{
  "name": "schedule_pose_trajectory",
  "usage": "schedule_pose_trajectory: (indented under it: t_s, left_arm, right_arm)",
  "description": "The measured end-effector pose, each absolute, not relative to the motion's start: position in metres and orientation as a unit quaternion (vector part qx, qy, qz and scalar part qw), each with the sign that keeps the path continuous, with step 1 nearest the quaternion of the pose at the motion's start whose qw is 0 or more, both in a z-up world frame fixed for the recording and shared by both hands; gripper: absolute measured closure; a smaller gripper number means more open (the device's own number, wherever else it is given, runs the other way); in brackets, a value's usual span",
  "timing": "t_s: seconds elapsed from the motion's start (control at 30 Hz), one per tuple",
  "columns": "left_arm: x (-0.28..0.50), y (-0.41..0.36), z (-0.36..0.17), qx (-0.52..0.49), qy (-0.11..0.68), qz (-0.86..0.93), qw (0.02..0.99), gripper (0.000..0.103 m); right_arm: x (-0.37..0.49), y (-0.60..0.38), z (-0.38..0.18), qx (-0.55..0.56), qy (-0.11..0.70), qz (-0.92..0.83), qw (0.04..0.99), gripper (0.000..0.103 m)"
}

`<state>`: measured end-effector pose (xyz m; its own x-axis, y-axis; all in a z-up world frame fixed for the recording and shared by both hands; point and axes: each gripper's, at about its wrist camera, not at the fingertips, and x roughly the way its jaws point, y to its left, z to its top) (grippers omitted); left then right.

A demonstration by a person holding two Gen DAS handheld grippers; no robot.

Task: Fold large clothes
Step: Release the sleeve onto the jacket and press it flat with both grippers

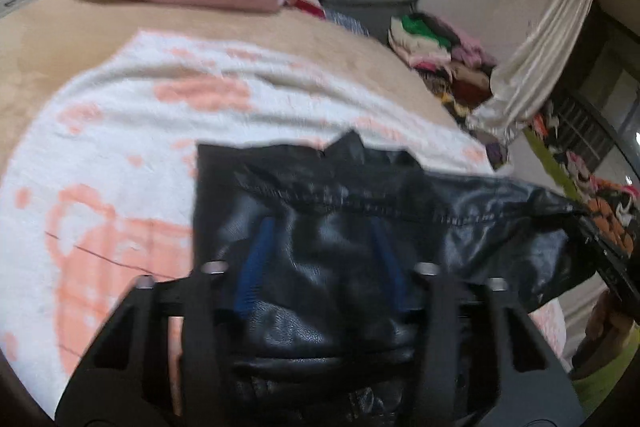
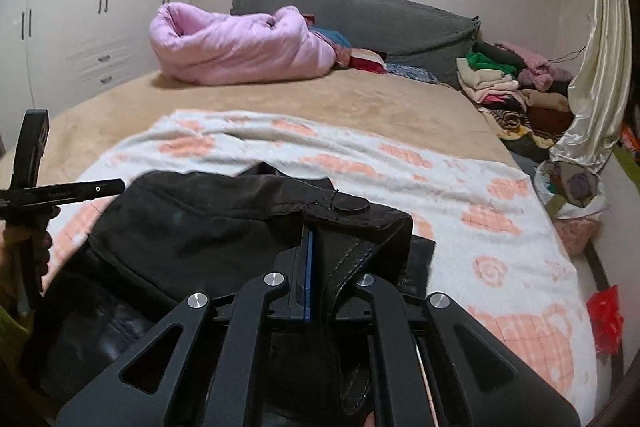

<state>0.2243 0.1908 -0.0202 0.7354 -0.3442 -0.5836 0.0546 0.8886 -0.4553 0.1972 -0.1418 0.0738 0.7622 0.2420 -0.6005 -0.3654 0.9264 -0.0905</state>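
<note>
A black leather garment (image 1: 320,195) hangs bunched over a white blanket with peach patterns (image 1: 120,115) on the bed. In the left wrist view my left gripper (image 1: 322,247) is shut on a thick fold of the leather, which bulges between its blue pads (image 1: 256,259). In the right wrist view my right gripper (image 2: 316,247) is shut on a stitched edge of the same garment (image 2: 192,219), just below a round snap button (image 2: 352,205). The garment spans from one gripper to the other. A hand grips the left tool's black frame (image 2: 28,163) at the far left.
A rolled pink quilt (image 2: 240,43) and a grey headboard cushion (image 2: 360,15) lie at the far end of the beige bed (image 2: 320,95). A pile of folded clothes (image 2: 508,87), a cream curtain (image 2: 600,67) and a basket (image 2: 576,195) stand on the right. White wardrobes (image 2: 80,19) line the left wall.
</note>
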Motion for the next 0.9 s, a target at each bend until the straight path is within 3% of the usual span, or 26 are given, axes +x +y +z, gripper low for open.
schedule_pose_trajectory:
  t_s: [0.03, 0.1, 0.4, 0.53, 0.6, 0.63, 0.67, 0.73, 0.9]
  left_arm:
    - [0.227, 0.188, -0.024, -0.207, 0.355, -0.114, 0.904, 0.085]
    - [0.234, 0.182, -0.035, -0.193, 0.378, -0.110, 0.899, 0.088]
    - [0.241, 0.171, -0.067, -0.190, 0.420, -0.115, 0.880, 0.088]
    - [0.238, 0.165, -0.068, -0.165, 0.420, -0.106, 0.886, 0.088]
    - [0.239, 0.165, -0.068, -0.165, 0.420, -0.106, 0.886, 0.088]
    - [0.239, 0.166, -0.068, -0.168, 0.420, -0.107, 0.885, 0.088]
    - [0.240, 0.167, -0.068, -0.170, 0.421, -0.108, 0.885, 0.088]
    - [0.240, 0.167, -0.066, -0.172, 0.420, -0.109, 0.884, 0.088]
    - [0.241, 0.167, -0.066, -0.164, 0.420, -0.108, 0.886, 0.088]
  right_arm:
    - [0.199, -0.140, 0.072, -0.100, 0.307, 0.159, 0.933, 0.099]
    - [0.204, -0.143, 0.066, -0.095, 0.310, 0.150, 0.934, 0.099]
    - [0.221, -0.149, 0.040, -0.084, 0.329, 0.118, 0.933, 0.097]
    - [0.229, -0.155, 0.026, -0.073, 0.352, 0.100, 0.928, 0.091]
    - [0.231, -0.161, 0.020, -0.059, 0.367, 0.097, 0.923, 0.087]
    - [0.232, -0.165, 0.017, -0.045, 0.375, 0.094, 0.921, 0.079]
    - [0.231, -0.169, 0.015, -0.035, 0.382, 0.087, 0.919, 0.063]
    - [0.226, -0.179, 0.014, -0.006, 0.388, 0.079, 0.918, 0.047]
    - [0.211, -0.186, 0.030, 0.025, 0.343, 0.064, 0.937, 0.047]
